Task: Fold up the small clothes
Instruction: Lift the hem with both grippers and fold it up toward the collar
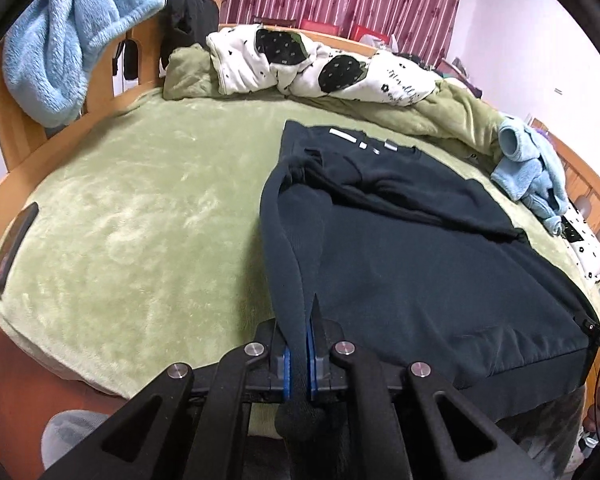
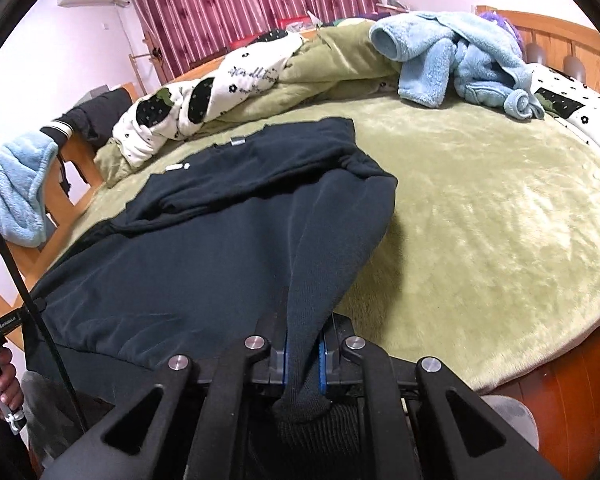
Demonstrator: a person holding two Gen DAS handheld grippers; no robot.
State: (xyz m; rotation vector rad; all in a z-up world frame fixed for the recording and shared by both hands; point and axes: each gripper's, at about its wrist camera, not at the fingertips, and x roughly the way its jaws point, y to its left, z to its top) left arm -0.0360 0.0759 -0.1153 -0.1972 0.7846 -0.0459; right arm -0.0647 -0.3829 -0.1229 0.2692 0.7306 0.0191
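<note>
Bed (image 1: 132, 208): green plush cover, wooden frame around it — the sweatshirt lies on the near half.
Quilt (image 1: 300, 62): white with black patches, heaped along the far edge over bunched green blanket (image 2: 340, 64).
Blue fleece, far corner (image 2: 456, 56): a crumpled light blue garment on the bed beyond the sweatshirt, well apart from it.
Blue fleece, rail (image 1: 68, 32): a second light blue piece draped over the wooden bed rail to my left.
Phone (image 1: 14, 252): a dark flat slab near the left edge of the bed; I take it for a phone.
Curtain (image 2: 236, 4): red striped, behind the bed.
Sweatshirt (image 1: 412, 264): dark navy, spread flat with the hem toward me and the neck away; one sleeve is folded across the chest.
My left gripper (image 1: 299, 364): low at the near edge, pointing along the bed, closed on the left sleeve (image 1: 288, 232), whose cuff hangs through behind the blue pads (image 1: 286, 368).
My right gripper (image 2: 303, 364): likewise low and level, clamped on the right sleeve (image 2: 332, 240) — the cuff bunches out below the fingers.
In the way: nothing lies between my grippers and the sweatshirt body.
Containers: I see none in either view.
</note>
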